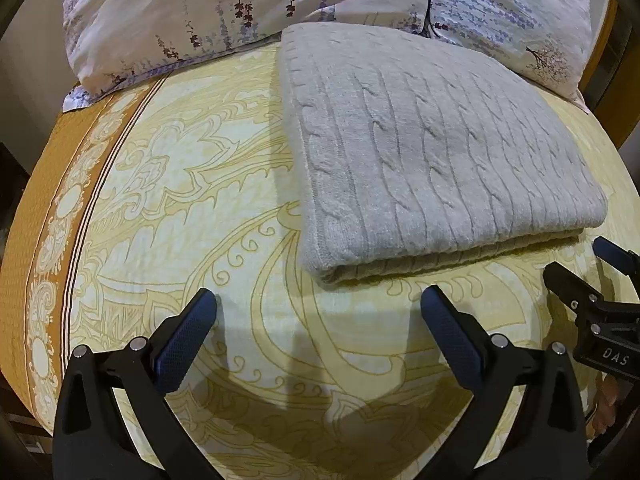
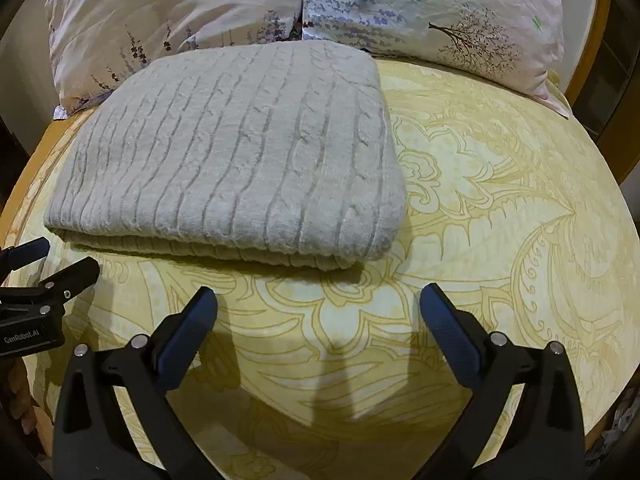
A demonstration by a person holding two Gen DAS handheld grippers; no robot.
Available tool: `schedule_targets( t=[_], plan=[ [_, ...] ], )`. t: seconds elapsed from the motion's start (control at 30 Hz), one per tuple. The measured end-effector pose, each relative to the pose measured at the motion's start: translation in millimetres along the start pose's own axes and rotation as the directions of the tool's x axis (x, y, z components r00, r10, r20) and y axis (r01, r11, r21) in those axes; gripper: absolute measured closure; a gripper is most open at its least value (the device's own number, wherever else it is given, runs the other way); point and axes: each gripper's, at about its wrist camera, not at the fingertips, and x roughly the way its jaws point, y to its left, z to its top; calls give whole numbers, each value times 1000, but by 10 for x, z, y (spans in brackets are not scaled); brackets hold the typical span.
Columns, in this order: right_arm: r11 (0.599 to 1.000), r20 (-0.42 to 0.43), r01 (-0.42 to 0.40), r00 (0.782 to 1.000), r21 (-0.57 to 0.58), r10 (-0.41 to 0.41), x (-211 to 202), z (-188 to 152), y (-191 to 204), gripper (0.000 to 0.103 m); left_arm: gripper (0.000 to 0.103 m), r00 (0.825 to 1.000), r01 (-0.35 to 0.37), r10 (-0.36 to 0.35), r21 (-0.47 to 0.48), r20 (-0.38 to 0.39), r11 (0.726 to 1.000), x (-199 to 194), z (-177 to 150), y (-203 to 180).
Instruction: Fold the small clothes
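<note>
place: home bedroom | evidence: bed (image 1: 200, 208) with yellow patterned sheet | far side: two floral pillows (image 2: 440, 12) | wooden bed frame (image 2: 588, 52) at right

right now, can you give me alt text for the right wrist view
A folded grey cable-knit sweater lies on a yellow patterned bedsheet, with floral pillows behind it. The right hand-held gripper hangs open and empty just in front of it, and the left hand-held gripper shows at the left edge.

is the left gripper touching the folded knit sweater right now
Apart. In the left wrist view the left gripper is open, with a strip of yellow bedsheet visible between its fingers and the near edge of the folded sweater.
</note>
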Motion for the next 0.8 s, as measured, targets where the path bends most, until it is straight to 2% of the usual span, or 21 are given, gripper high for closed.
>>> schedule_targets(
  t=[0.8],
  plan=[
    [1000,4,4,1000,-3,-4,3,-9,5,2,1,1000,-3,3,-2,1,1000,1,-1,2]
  ],
)
